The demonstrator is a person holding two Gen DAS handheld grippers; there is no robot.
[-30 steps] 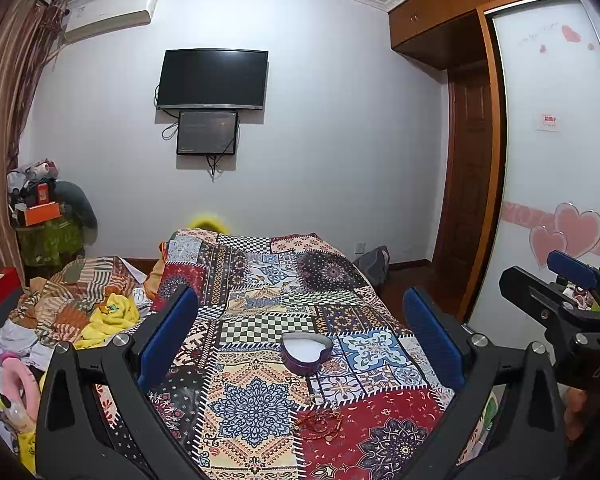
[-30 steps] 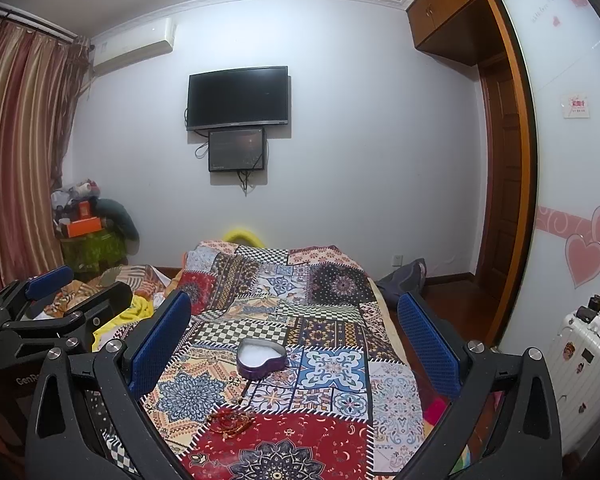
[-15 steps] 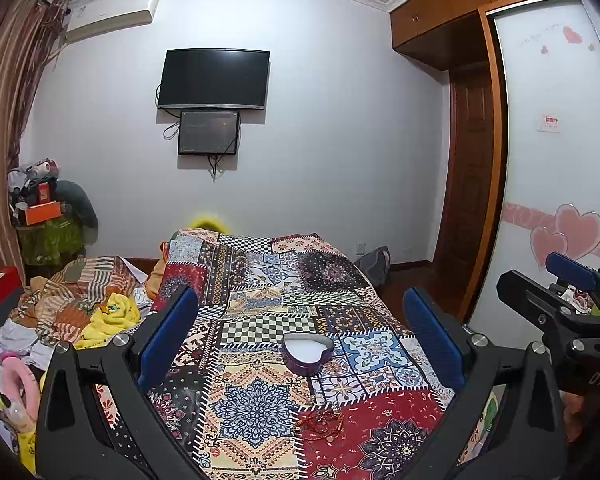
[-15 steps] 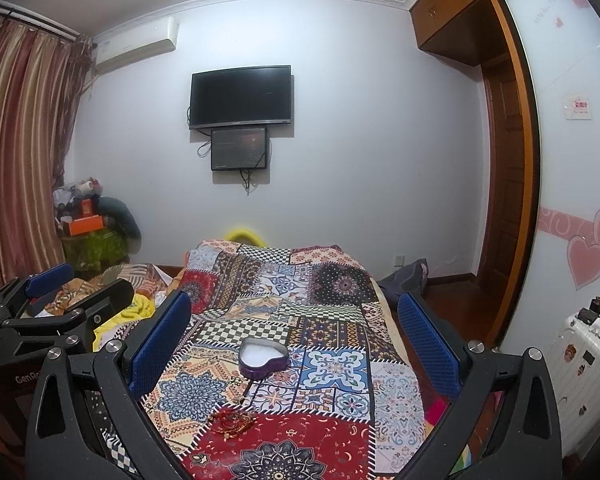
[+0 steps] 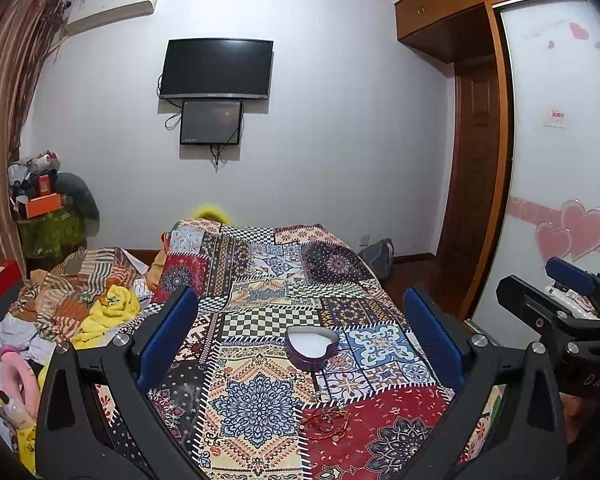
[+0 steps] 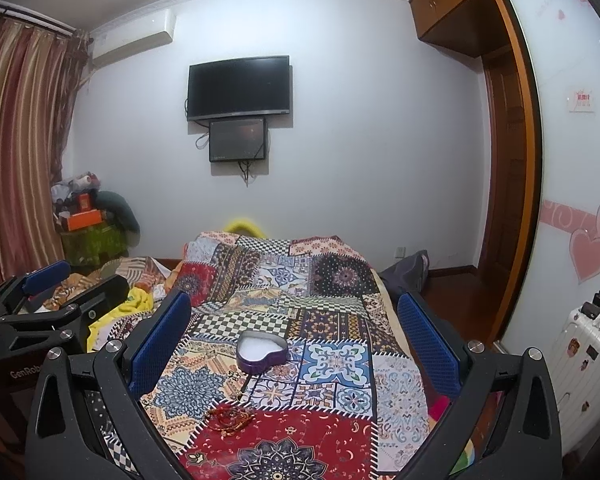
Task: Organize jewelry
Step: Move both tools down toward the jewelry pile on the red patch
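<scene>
— Where's the jewelry?

— On the bed (image 5: 260, 316), a tangle of red and gold jewelry (image 5: 327, 420) at your 6 o'clock, just short of the heart-shaped box (image 5: 311, 347) (lid off, white inside).

— And your grippers?

— Left gripper (image 5: 300, 340) and right gripper (image 6: 294, 342) both spread wide, grasping nothing, well above the quilt.

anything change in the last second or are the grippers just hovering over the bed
Almost nothing changed. The left gripper and right gripper both stay open and empty above the patchwork bedspread, with only a slight drift of each view. Nothing was taken hold of or let go. The purple heart-shaped box sits open in the same spot, and the red bracelets still lie nearer the grippers, untouched.
</scene>
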